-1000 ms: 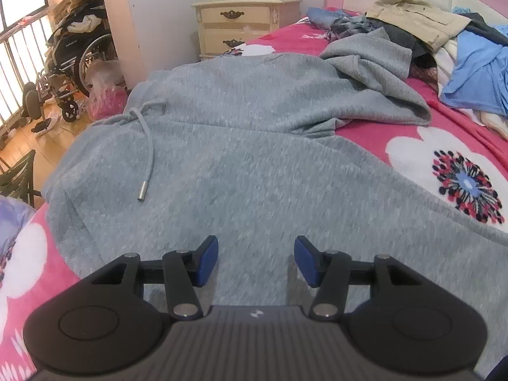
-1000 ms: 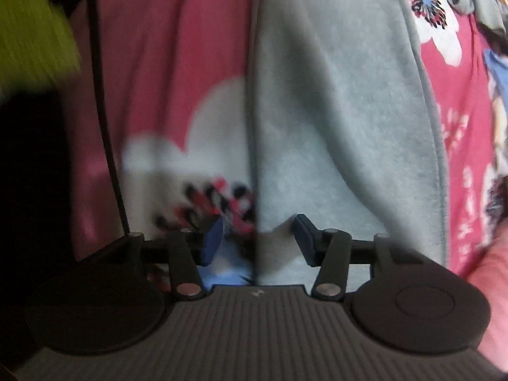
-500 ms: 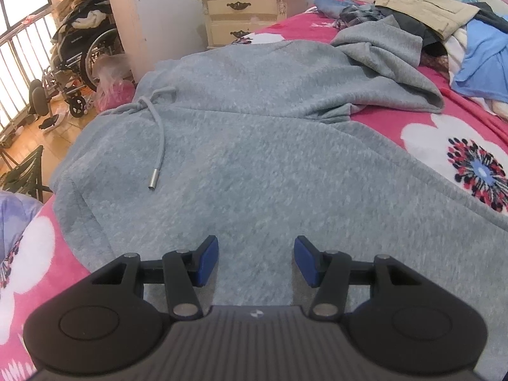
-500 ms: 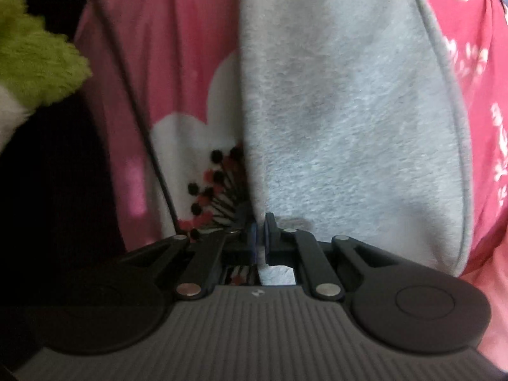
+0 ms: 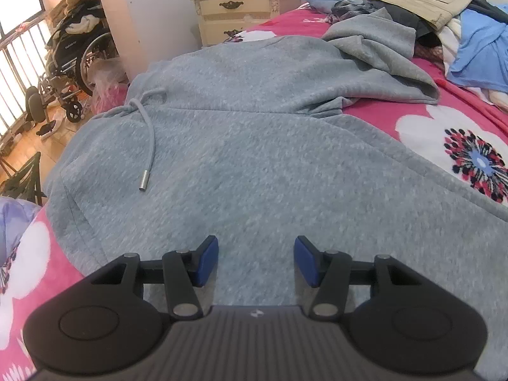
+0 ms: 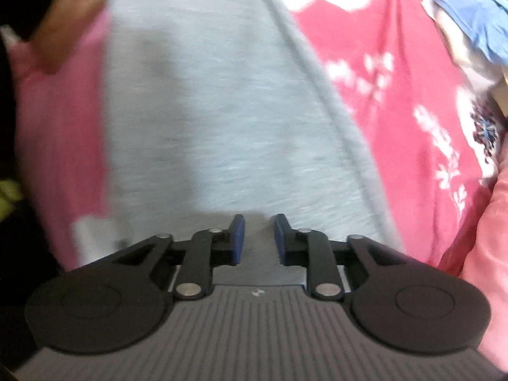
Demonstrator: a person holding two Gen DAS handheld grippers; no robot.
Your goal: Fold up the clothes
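Observation:
A grey hoodie (image 5: 254, 127) lies spread on the pink flowered bedsheet (image 5: 460, 146), its drawstring (image 5: 149, 146) trailing across the chest. My left gripper (image 5: 255, 260) hovers open just above the hoodie's body, with nothing pinched between its blue pads. In the blurred right wrist view, my right gripper (image 6: 257, 238) points almost straight down over the hoodie's sleeve (image 6: 222, 111). Its jaws stand narrowly apart and are opening a little, and grey sleeve cloth fills the gap between the pads.
A pile of clothes (image 5: 428, 3) and a blue garment (image 5: 482, 50) lie at the bed's far right. A cream nightstand (image 5: 244, 9) stands behind the bed, and a wheelchair (image 5: 73, 60) is on the floor to the left. Blue cloth (image 6: 460, 9) shows beyond the sleeve.
My right gripper closed on the sleeve's edge, then rolled and moved with it while its jaws parted slightly. The left gripper stayed where it was, still open.

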